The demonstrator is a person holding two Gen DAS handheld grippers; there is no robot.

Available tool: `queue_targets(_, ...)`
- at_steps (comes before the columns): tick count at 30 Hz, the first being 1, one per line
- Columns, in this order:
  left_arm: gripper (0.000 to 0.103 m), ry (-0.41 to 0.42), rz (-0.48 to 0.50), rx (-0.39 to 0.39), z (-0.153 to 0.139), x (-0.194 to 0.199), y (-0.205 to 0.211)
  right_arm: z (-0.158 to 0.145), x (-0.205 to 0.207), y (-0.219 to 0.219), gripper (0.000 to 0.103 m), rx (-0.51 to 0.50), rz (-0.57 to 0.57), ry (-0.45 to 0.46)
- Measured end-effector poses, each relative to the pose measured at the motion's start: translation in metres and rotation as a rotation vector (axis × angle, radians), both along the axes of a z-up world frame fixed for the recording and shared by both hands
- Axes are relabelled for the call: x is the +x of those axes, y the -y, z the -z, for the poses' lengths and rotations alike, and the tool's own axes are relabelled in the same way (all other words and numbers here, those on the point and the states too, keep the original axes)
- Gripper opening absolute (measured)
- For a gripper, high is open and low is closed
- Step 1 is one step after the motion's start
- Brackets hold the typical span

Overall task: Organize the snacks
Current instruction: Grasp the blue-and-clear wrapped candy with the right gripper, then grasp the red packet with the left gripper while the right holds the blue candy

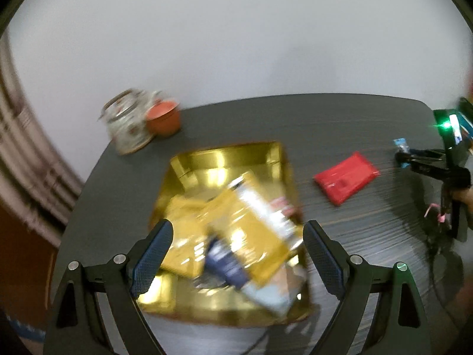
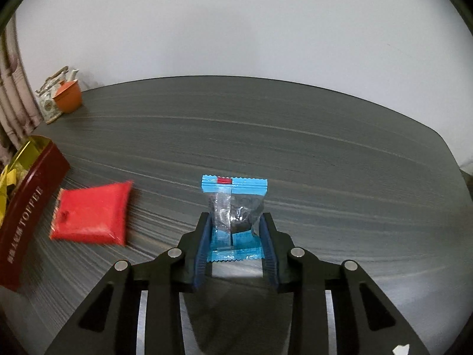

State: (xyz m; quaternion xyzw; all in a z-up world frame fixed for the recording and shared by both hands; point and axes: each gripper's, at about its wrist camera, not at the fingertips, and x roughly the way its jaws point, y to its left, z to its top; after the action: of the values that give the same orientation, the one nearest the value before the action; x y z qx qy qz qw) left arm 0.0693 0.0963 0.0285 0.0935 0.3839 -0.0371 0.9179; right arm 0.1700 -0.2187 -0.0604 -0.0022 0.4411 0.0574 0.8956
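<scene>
A gold-lined toffee tin (image 1: 207, 159) sits on the dark table and holds several snack packets, with a yellow packet (image 1: 248, 224) on top. My left gripper (image 1: 238, 227) is open and empty above the tin. A red packet (image 1: 346, 177) lies flat to the right of the tin; it also shows in the right wrist view (image 2: 91, 213). My right gripper (image 2: 236, 222) is shut on a blue and clear snack packet (image 2: 233, 204) just above the table. The tin's dark red side (image 2: 26, 216) is at the far left of the right wrist view.
A patterned teapot (image 1: 127, 121) and an orange cup (image 1: 164, 117) stand at the table's back left corner. The right gripper (image 1: 425, 159) and hand show at the right edge of the left wrist view. A white wall lies behind the table (image 2: 266, 136).
</scene>
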Motion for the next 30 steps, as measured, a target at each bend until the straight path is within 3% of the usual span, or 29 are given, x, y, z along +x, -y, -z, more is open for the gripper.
queue_targets(11, 0.090, -0.076, 0.192, 0.001, 0.017, 0.052, 0.088, 0.000, -0.019, 0.025, 0.030, -0.025, 0.013, -0.005)
queue_targets(19, 0.090, -0.174, 0.357, 0.037, 0.034, 0.085, 0.118, 0.002, -0.014, 0.017, 0.031, -0.027, 0.015, -0.008)
queue_targets(30, 0.098, -0.323, 0.412, 0.065, 0.069, 0.129, 0.149, 0.000, -0.017, 0.023, 0.031, -0.029, 0.016, -0.007)
